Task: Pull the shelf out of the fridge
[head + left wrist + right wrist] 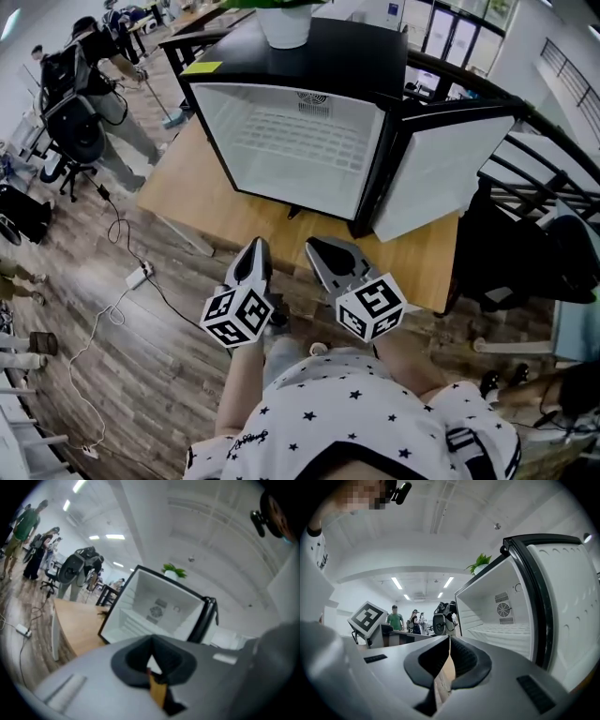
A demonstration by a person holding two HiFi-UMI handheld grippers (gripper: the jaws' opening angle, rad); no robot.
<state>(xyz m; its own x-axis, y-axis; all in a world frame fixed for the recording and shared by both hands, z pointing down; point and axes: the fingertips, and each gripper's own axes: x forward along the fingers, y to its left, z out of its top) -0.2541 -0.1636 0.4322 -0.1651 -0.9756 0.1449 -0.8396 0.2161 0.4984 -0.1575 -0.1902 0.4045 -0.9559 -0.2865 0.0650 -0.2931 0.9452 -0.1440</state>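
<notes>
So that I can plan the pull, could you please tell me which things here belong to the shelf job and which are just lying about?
Belongs to the job: fridge, its open door, wire shelf inside, left gripper, right gripper (fingers shut, empty).
Lying about: potted plant and yellow note on the fridge, power strip on the floor, office chair.
</notes>
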